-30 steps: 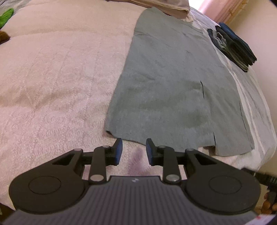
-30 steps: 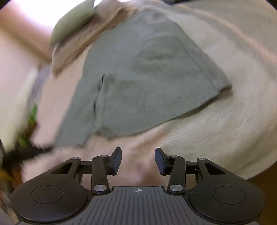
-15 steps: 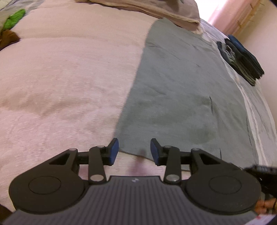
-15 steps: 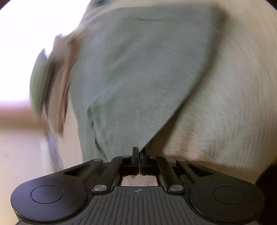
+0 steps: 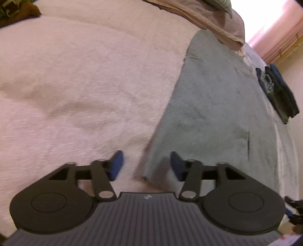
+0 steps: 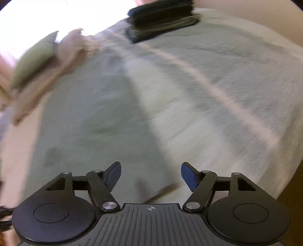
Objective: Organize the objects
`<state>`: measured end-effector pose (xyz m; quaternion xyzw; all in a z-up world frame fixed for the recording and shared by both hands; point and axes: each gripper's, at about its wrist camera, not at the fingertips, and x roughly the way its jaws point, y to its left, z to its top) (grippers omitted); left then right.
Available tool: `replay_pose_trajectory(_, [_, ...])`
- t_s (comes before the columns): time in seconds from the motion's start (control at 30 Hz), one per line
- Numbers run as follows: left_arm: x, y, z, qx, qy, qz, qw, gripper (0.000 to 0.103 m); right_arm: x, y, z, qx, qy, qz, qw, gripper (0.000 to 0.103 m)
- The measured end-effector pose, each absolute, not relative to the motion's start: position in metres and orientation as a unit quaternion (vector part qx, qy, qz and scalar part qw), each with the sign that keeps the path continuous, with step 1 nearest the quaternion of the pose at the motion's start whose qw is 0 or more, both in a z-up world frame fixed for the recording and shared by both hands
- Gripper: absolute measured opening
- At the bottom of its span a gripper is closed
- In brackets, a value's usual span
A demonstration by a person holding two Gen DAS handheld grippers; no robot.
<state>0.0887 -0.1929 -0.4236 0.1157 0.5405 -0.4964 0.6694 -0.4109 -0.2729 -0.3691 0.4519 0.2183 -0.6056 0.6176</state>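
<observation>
A grey-green cloth [image 5: 212, 113] lies flat on the pink bedspread [image 5: 85, 85]. My left gripper [image 5: 146, 163] is open, low over the bed, with the cloth's near left corner [image 5: 149, 170] between its fingers. My right gripper [image 6: 150, 174] is open over the cloth's near right part [image 6: 94, 123]; the view is blurred. A stack of folded dark clothes [image 5: 278, 90] sits at the bed's far right edge and also shows in the right wrist view [image 6: 161, 20].
Pillows in tan and green covers [image 5: 208, 17] lie at the head of the bed. A striped grey sheet [image 6: 227, 75] runs along the right side. Brown and green items [image 5: 17, 11] sit at the far left.
My left gripper moved forward onto the cloth's corner and opened wider. My right gripper, shut half a second ago at the cloth's edge, has opened and swung over the cloth.
</observation>
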Motion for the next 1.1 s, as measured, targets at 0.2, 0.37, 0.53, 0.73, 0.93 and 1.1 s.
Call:
replay_pose_trajectory(0.2, [0.076,-0.188,-0.408,0.111,0.518,-0.512,0.676,0.001,-0.432,-0.292,-0.393,0.555,0.185,-0.498,0.641,0.001])
replay_pose_trajectory(0.37, [0.060,-0.164,-0.385,0.123,0.494,-0.523,0.684,0.004,-0.447,-0.283,-0.384,0.545,0.214,-0.511,0.629,0.000])
replay_pose_trajectory(0.53, [0.050,-0.183,-0.415,0.206,0.505,-0.489,0.680,0.006,-0.437,-0.298,-0.380,0.524,0.301,-0.519,0.604,0.003])
replay_pose_trajectory(0.73, [0.065,-0.185,-0.357,0.204,0.440,-0.488,0.725,0.013,-0.414,-0.305,-0.331,0.396,0.331,-0.572,0.638,0.054])
replay_pose_trajectory(0.93, [0.016,-0.233,-0.365,0.214,0.412,-0.557,0.688,0.035,-0.317,-0.322,-0.355,0.250,0.376,-0.516,0.728,0.058])
replay_pose_trajectory(1.1, [-0.032,-0.249,-0.419,0.322,0.431,-0.548,0.640,0.036,-0.311,-0.296,-0.413,0.240,0.459,-0.488,0.703,0.058])
